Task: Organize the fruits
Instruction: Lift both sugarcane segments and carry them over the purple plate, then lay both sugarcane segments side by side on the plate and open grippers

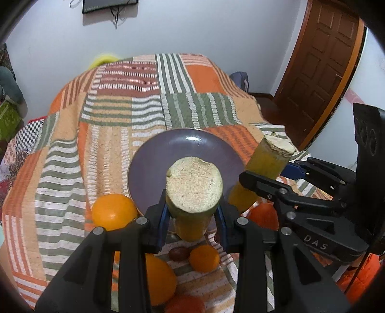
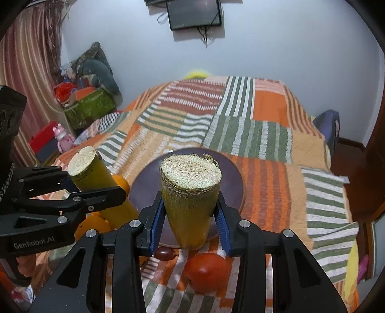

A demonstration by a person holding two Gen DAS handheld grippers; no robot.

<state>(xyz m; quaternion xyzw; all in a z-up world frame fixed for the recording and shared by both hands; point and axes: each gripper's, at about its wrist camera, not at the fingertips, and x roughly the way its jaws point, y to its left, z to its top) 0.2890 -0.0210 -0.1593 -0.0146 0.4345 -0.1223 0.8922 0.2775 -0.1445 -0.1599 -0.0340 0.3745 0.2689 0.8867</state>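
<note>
We hold two cut pieces of sugarcane up in the air, one in each hand. Our left gripper (image 1: 193, 211) is clamped on one cane piece (image 1: 193, 192), and our right gripper (image 2: 190, 211) is clamped on the other cane piece (image 2: 190, 192). Both hang just above the purple plate (image 1: 154, 163), so we think they go there next.

Here is what could go wrong. The cane pieces are round and smooth, so they might roll off the plate when we let go. The two grippers are close side by side, so they might bump. The plate sits on a soft blanket (image 1: 115, 115), so it could tip if we push down on one edge. Oranges (image 1: 113, 210) and a red tomato (image 2: 207, 272) lie near the plate, and we could knock them so they roll away.

The blanket has orange, green and white stripes. Behind it are a pale wall, a brown door (image 1: 320, 67) and a dark screen (image 2: 193, 14).
</note>
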